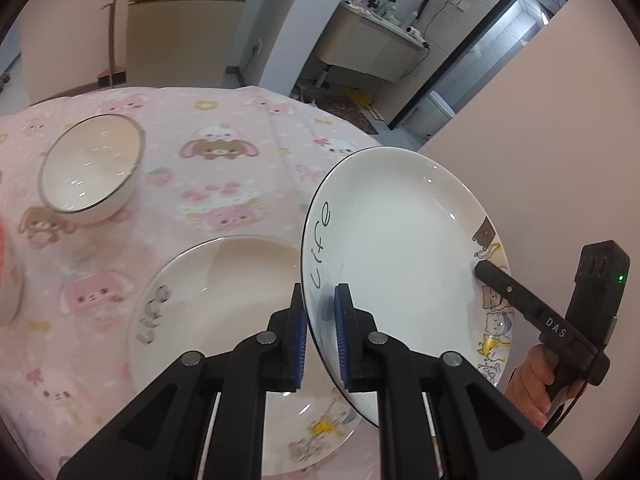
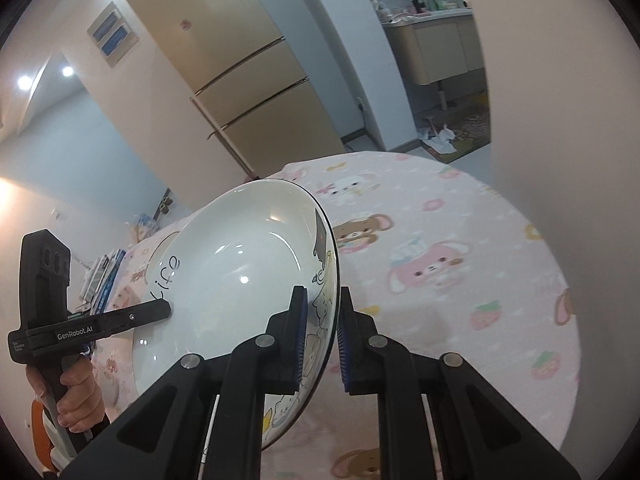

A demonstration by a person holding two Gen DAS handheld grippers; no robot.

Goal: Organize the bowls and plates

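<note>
A white plate [image 1: 400, 248] with "Life" lettering and cartoon animals on its rim hangs tilted above the table, held at two opposite edges. My left gripper [image 1: 322, 292] is shut on its left rim, one blue pad on each face. My right gripper [image 1: 482, 271] clamps the far rim, with a person's hand [image 1: 532, 380] on its handle. In the right wrist view the same plate [image 2: 240, 264] sits between the pads of my right gripper [image 2: 323, 296], and my left gripper [image 2: 166, 309] bites the opposite edge. A matching second plate [image 1: 224, 280] lies on the table below. A white bowl [image 1: 92, 164] with a dark rim stands at the back left.
The round table wears a pink cartoon tablecloth [image 1: 240, 140]. An orange and white object [image 1: 6, 272] shows at the far left edge. A pink wall [image 1: 560, 160] stands close on the right. Behind the table are a beige fridge [image 2: 248, 80] and a bathroom doorway.
</note>
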